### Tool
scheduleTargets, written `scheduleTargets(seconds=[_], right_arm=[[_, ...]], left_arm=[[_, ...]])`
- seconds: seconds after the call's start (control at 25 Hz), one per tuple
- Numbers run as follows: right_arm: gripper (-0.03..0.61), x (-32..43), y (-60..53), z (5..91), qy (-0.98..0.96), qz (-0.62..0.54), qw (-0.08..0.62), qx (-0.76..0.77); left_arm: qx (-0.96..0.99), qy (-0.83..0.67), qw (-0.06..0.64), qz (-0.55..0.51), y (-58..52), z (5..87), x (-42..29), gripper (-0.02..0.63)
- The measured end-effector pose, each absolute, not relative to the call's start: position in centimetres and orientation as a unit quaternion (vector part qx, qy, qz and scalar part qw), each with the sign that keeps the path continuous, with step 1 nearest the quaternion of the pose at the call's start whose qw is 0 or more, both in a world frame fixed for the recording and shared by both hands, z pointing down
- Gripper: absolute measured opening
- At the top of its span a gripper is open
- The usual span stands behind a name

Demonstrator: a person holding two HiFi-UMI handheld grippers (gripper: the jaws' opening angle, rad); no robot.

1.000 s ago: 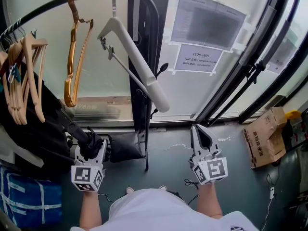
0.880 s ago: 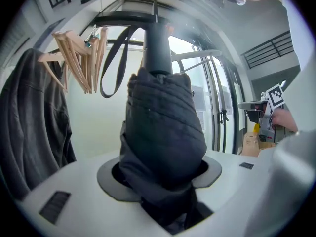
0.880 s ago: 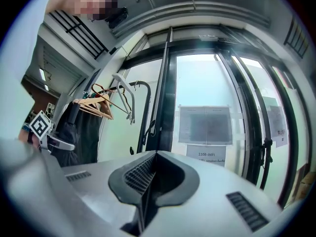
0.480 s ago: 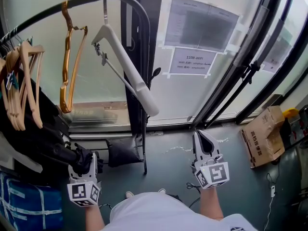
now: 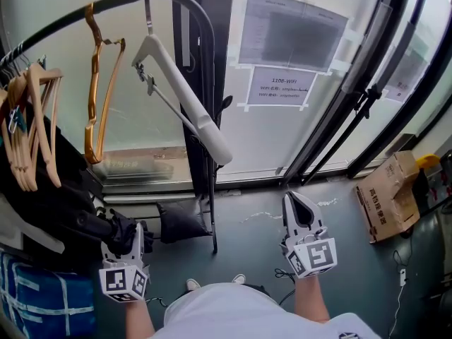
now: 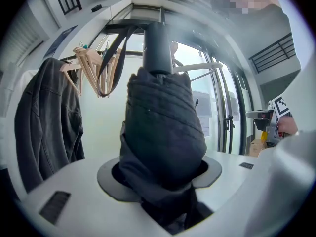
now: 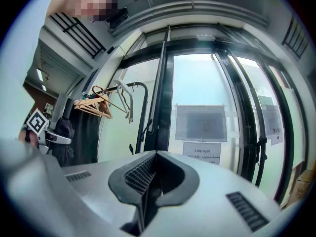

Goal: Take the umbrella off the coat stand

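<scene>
Umbrella (image 6: 160, 127), folded and black, is clamped in your left gripper (image 5: 126, 240), low beside the coat stand (image 5: 106, 2); its far end is lost among dark coats (image 5: 42, 210). Your right gripper (image 5: 296, 202) is closed on nothing. A cardboard box (image 5: 392, 196) stands on the grey floor (image 5: 247, 224), its contents unseen.

The left gripper (image 5: 127, 240) and right gripper (image 5: 297, 202) are white (grey-padded, marker-cubed), like the shirt (image 5: 219, 312).

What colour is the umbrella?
Black. The umbrella is folded up, and it shows best in the left gripper view.
</scene>
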State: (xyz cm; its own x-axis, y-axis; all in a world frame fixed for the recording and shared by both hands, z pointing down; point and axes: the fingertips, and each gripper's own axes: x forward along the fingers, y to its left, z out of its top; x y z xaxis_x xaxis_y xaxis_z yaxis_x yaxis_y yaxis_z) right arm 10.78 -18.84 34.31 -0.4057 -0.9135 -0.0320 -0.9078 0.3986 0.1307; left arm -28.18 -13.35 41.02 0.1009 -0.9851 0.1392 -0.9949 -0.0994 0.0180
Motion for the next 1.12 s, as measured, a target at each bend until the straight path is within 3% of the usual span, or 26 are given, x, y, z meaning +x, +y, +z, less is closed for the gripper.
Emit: scheduleTargets(seconds=[1.12], right_arm=[[0.018, 7.9, -18.0, 34.0, -0.845, -0.066, 0.035, 0.530]], left_arm=[[0.751, -0.656, 0.060, 0.051, -12.4, 41.4, -29.3, 0.253]])
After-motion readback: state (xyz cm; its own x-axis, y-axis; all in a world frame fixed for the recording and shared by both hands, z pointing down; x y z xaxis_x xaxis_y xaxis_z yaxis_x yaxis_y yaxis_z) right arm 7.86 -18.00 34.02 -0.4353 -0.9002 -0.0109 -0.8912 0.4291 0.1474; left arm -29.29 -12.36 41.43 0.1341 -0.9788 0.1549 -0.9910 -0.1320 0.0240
